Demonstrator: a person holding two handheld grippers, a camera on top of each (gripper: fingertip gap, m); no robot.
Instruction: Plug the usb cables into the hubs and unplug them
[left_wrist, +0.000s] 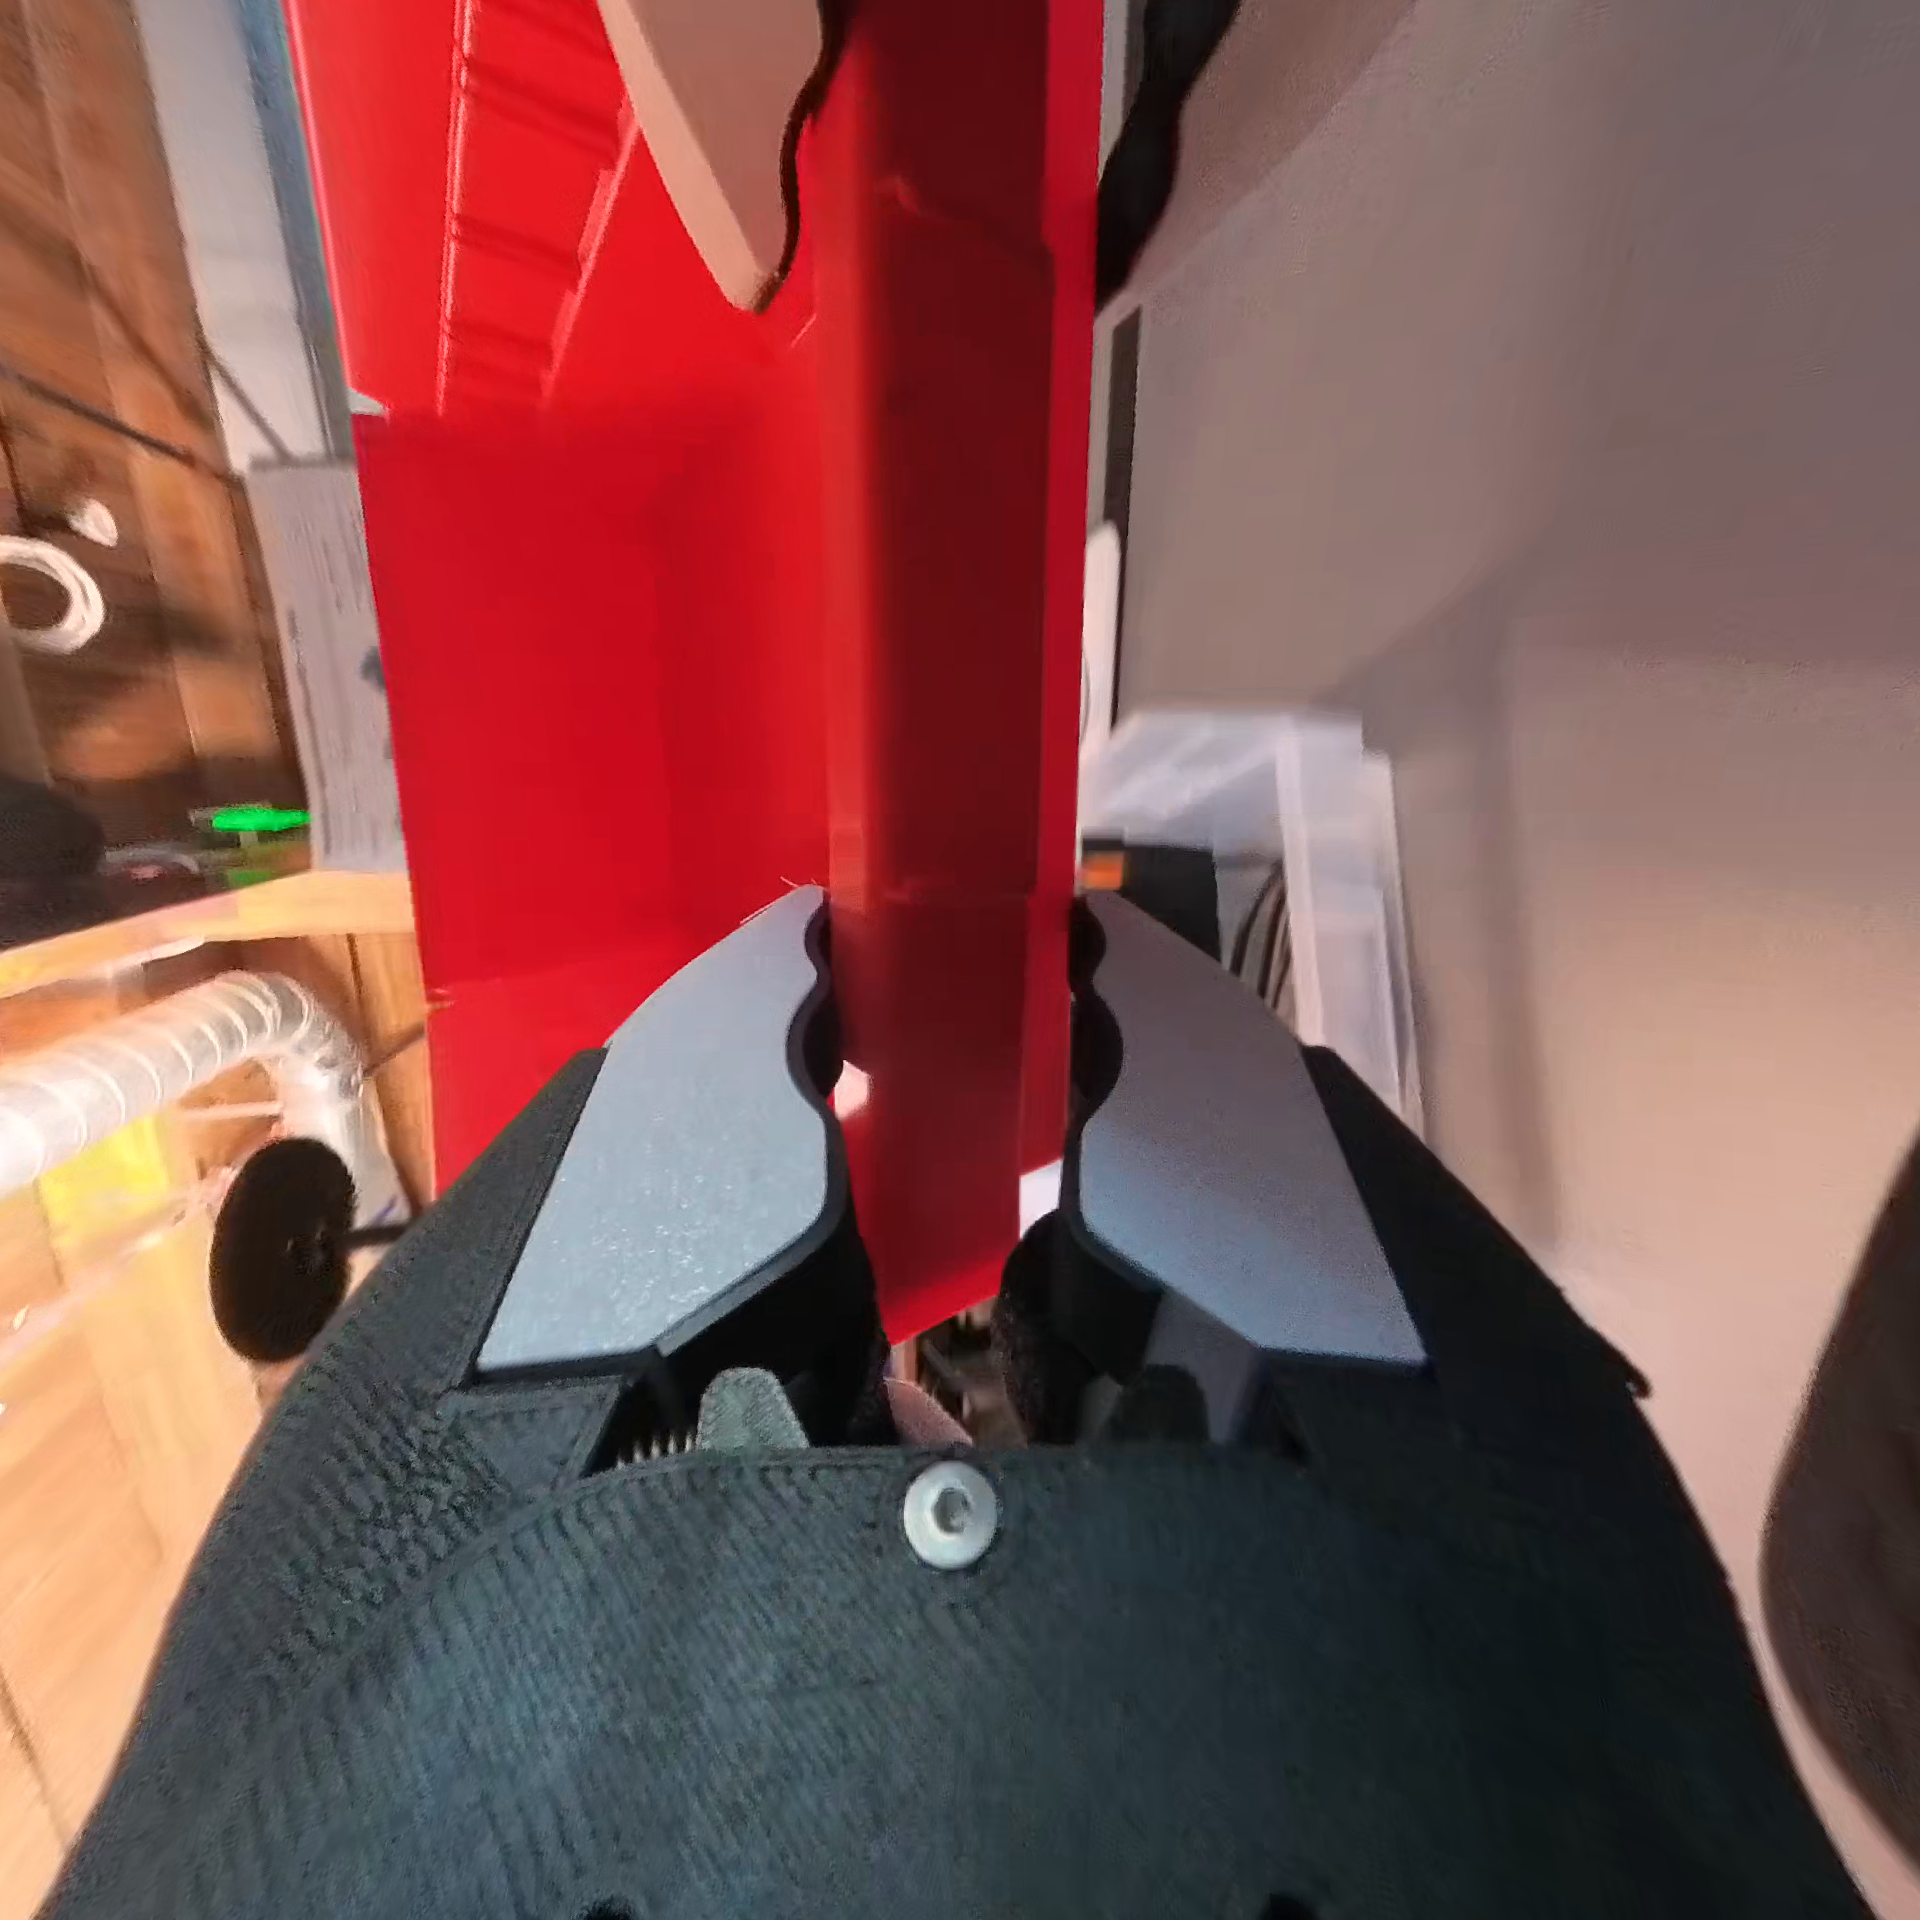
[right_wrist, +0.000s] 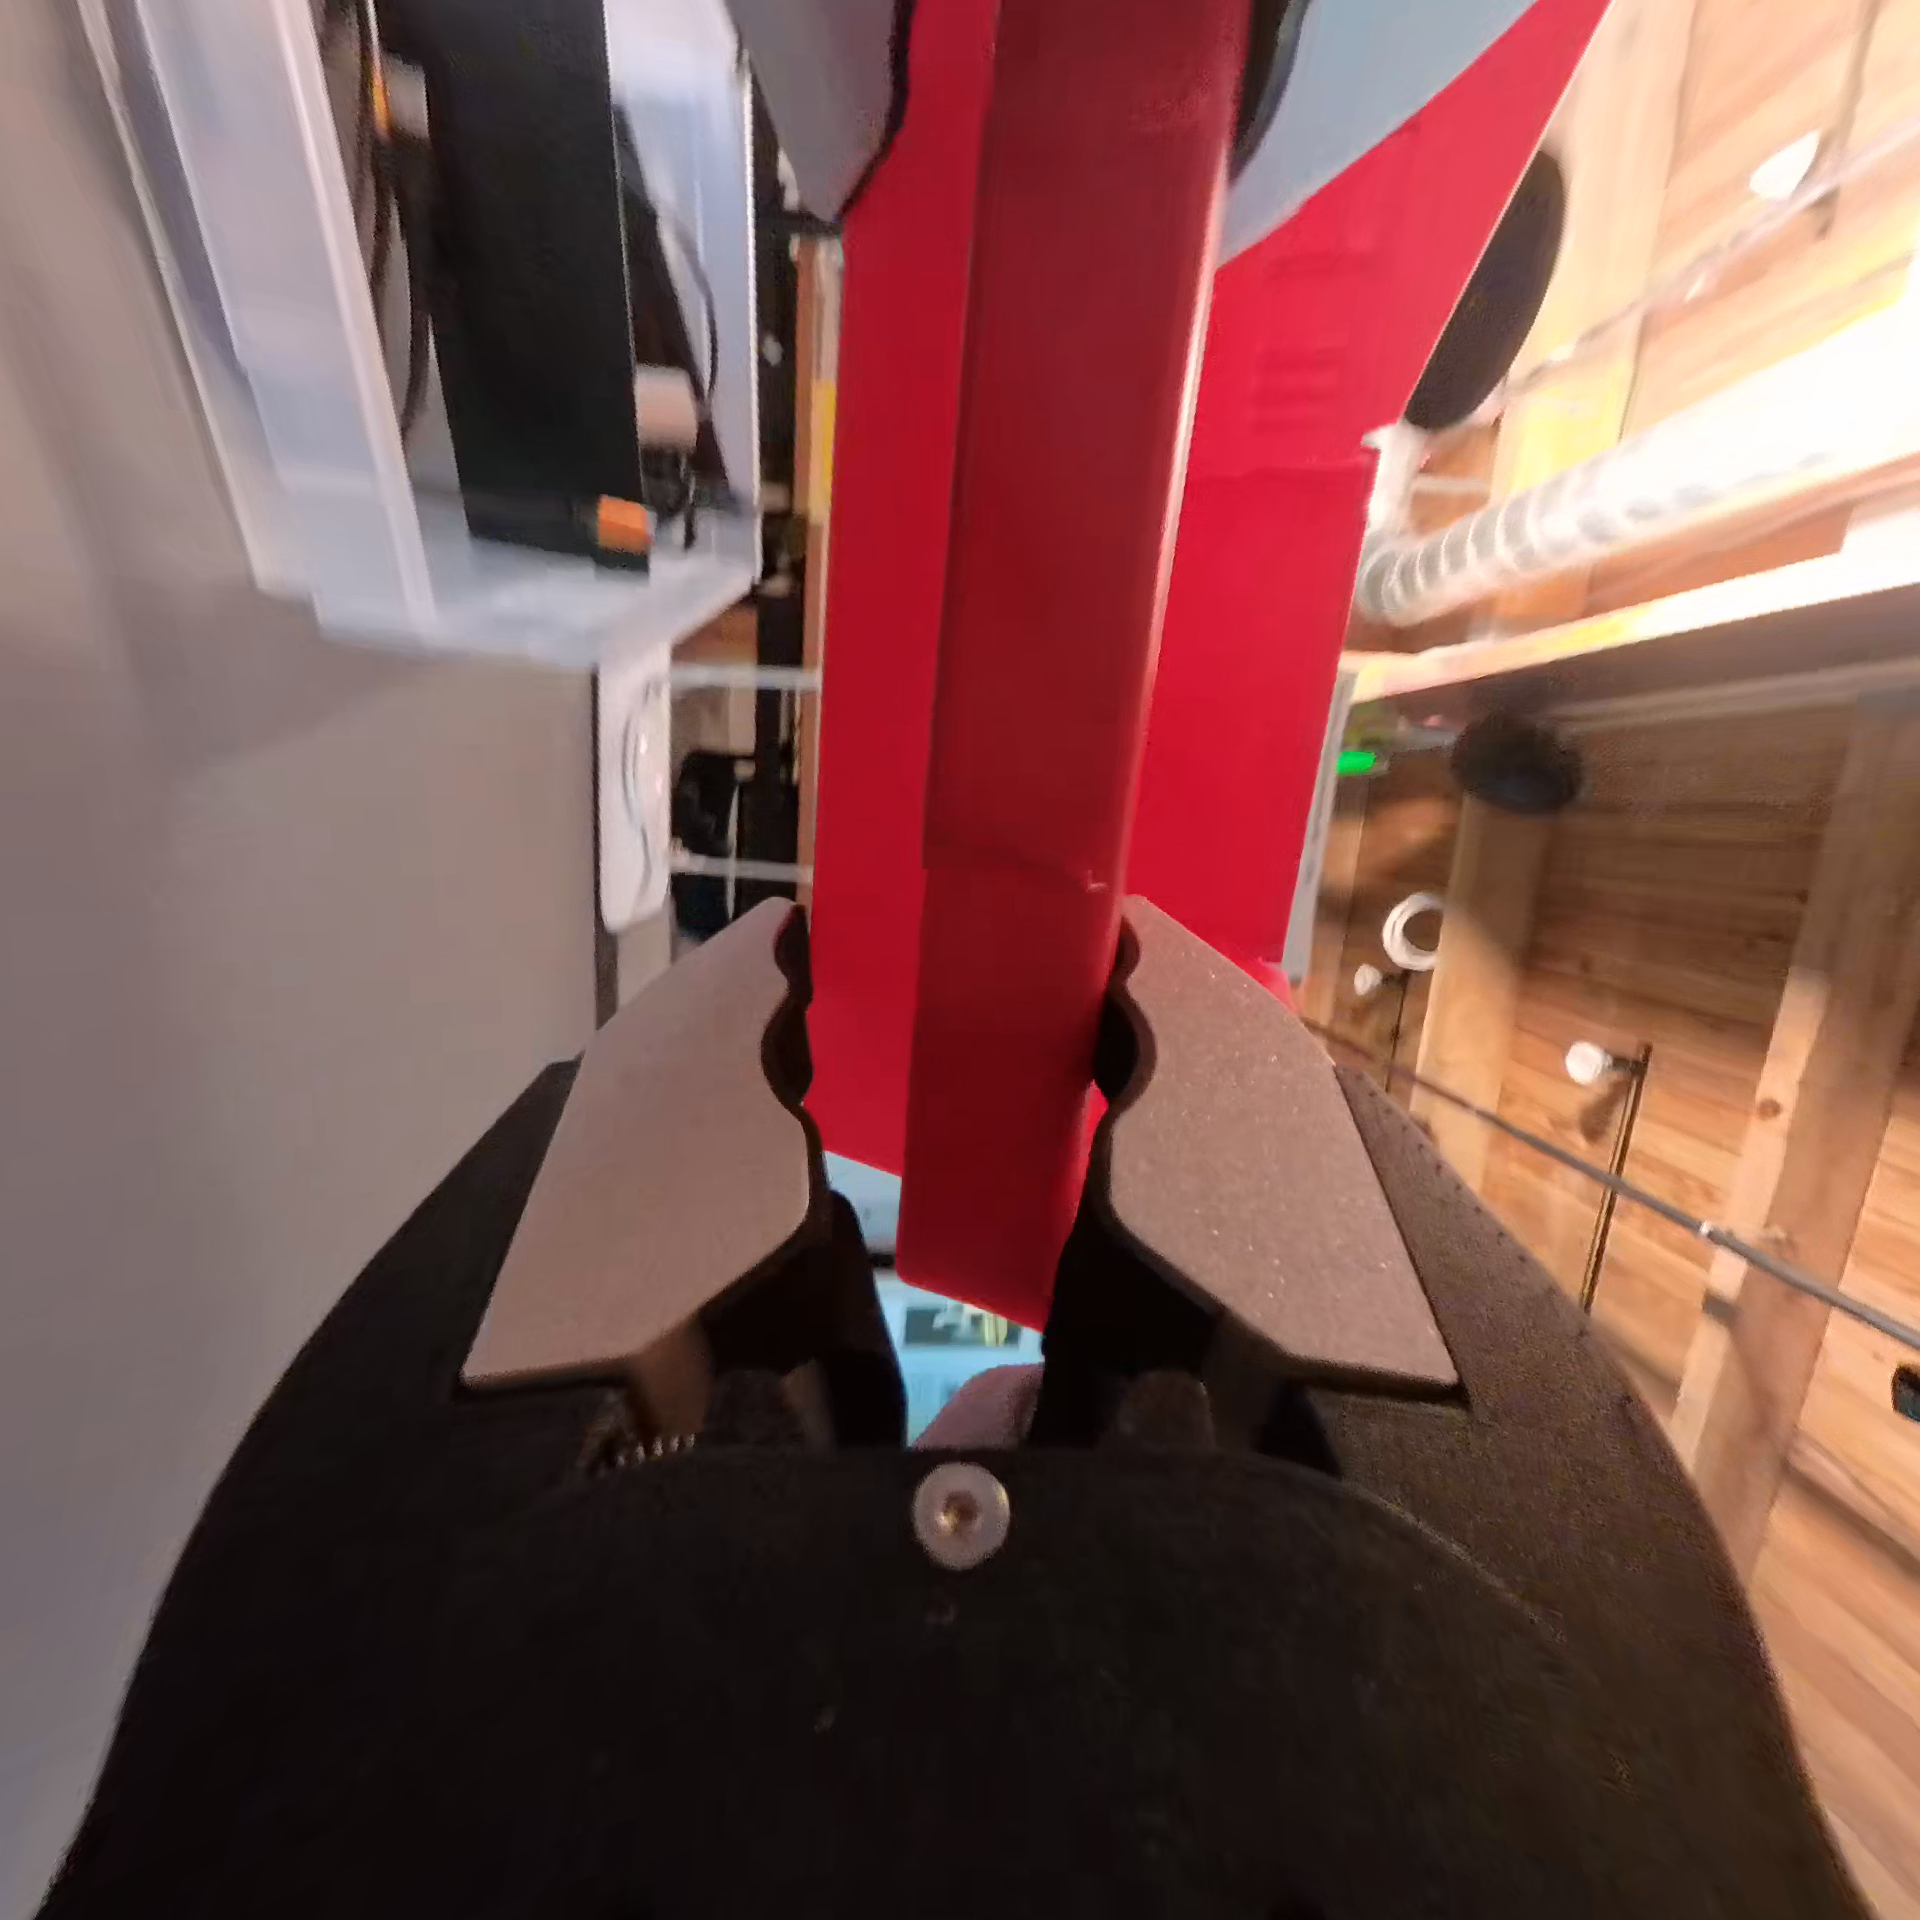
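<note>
My left gripper (left_wrist: 948, 920) is shut on the bar of a red plastic piece (left_wrist: 935, 623) that runs straight ahead between its grey fingers (left_wrist: 686, 1143). My right gripper (right_wrist: 961, 925) is shut on the same kind of red bar (right_wrist: 1060, 520). In each view the other gripper's grey finger shows at the far end of the red piece, in the left wrist view (left_wrist: 717, 135) and in the right wrist view (right_wrist: 821, 94). No hub or USB plug shows in either view. Both views are tilted sideways and blurred.
A coiled white cable (left_wrist: 52, 592) hangs on a wooden wall; it also shows in the right wrist view (right_wrist: 1413, 930). A clear plastic bin (right_wrist: 343, 416) with black gear stands against a grey wall (left_wrist: 1558, 520). A ribbed silver duct (left_wrist: 156, 1049) lies on a wooden shelf. Left tips to right tips: about 9 cm.
</note>
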